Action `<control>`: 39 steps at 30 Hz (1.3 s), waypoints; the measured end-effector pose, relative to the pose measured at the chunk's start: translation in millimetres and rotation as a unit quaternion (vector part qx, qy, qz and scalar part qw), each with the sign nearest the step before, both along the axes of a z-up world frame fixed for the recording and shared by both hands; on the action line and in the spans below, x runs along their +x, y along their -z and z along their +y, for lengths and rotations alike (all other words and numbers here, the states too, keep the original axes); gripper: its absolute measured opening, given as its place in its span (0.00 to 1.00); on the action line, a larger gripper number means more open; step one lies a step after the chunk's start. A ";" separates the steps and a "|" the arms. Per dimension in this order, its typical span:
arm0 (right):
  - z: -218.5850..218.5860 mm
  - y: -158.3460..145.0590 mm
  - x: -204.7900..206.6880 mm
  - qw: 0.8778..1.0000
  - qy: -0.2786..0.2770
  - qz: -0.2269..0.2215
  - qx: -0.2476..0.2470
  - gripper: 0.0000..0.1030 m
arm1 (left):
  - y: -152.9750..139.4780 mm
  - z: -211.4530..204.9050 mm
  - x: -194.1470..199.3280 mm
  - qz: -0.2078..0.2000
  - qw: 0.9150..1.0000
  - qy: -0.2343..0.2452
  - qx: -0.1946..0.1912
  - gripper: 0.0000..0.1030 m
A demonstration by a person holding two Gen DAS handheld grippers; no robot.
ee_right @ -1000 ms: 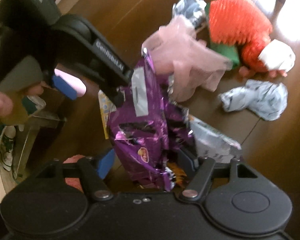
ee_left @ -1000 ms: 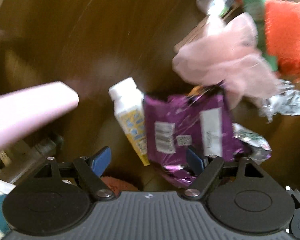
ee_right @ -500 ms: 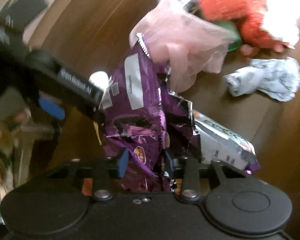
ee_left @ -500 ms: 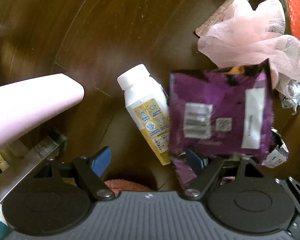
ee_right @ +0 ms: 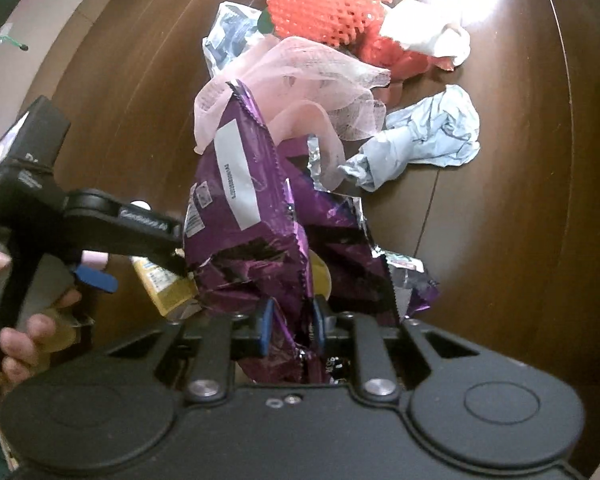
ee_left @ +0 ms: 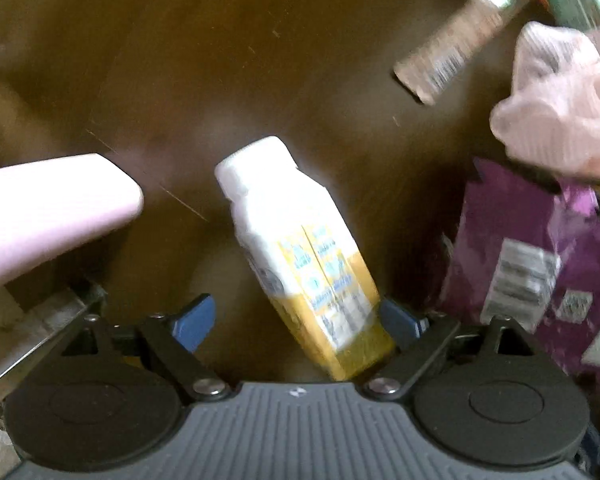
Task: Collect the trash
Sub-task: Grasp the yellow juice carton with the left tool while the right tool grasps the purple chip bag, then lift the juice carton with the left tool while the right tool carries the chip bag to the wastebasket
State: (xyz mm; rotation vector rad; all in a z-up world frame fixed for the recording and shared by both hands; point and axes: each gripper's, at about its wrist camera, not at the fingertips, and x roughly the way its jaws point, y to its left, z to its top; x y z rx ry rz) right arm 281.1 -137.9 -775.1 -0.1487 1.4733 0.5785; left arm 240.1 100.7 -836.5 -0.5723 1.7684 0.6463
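Note:
A white and yellow drink carton lies on the dark wooden table. My left gripper points down over it, its jaws opening, and the carton's yellow end sits between the fingers close to the right blue pad. The pads do not press on it. A crumpled purple snack bag stands up between the narrow, still closing jaws of my right gripper, pinched at its lower fold. In the left wrist view the bag is at the right. A hand holds the left gripper beside it.
A pink tube pokes in from the left. Behind the bag lie pink mesh, an orange foam net, white tissue, crumpled pale blue paper and a barcoded wrapper. The table's rim curves at left.
My right gripper has closed on the purple bag and carried it rightward off the carton. My left gripper has sunk toward the carton, which now lies between its wider fingers.

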 end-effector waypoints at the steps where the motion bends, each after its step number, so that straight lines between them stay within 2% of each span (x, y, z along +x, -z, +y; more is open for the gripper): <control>1: 10.9 0.8 1.2 1.000 0.000 0.002 0.001 0.19 | -1.3 1.2 -1.6 -0.004 1.000 -0.012 0.010 0.87; 4: 14.7 2.9 -0.1 1.000 0.001 0.004 -0.002 0.19 | 10.0 2.7 -8.5 0.006 0.999 -0.048 -0.012 0.87; 7: 16.4 4.3 -0.9 1.000 0.010 0.006 -0.002 0.19 | 21.1 3.5 -12.2 0.026 0.999 -0.045 0.001 0.87; 13: 17.2 5.9 -3.0 1.000 0.011 -0.001 0.000 0.19 | 34.9 19.4 -24.1 0.034 0.996 -0.076 -0.014 0.86; 14: 16.8 4.1 -4.1 1.000 0.008 -0.003 0.000 0.19 | 36.1 18.8 -25.5 0.032 0.996 -0.085 -0.018 0.79; 15: 17.7 2.3 -6.0 1.000 0.006 -0.008 0.000 0.19 | 36.7 20.4 -27.0 0.033 0.995 -0.090 -0.021 0.61; 16: 18.6 -0.3 -7.1 1.000 0.005 -0.012 -0.002 0.19 | 36.3 19.4 -27.1 0.035 0.995 -0.090 -0.028 0.57; 18: 20.8 -7.6 -10.3 1.000 0.004 -0.022 -0.004 0.18 | 30.5 15.8 -24.7 0.037 0.996 -0.073 -0.024 0.55; 22: 24.6 -32.0 -16.3 0.999 0.004 -0.033 0.009 0.16 | 6.0 7.0 -21.5 0.029 0.999 -0.039 -0.006 0.54; 29: 25.2 -107.1 -24.3 0.998 0.005 -0.058 0.025 0.11 | -76.4 -9.5 -16.9 0.001 1.000 0.016 0.003 0.50; 39: 14.1 -208.2 -21.8 0.994 0.010 -0.100 0.045 0.09 | -185.8 -21.3 -6.4 -0.045 0.998 0.038 0.003 0.50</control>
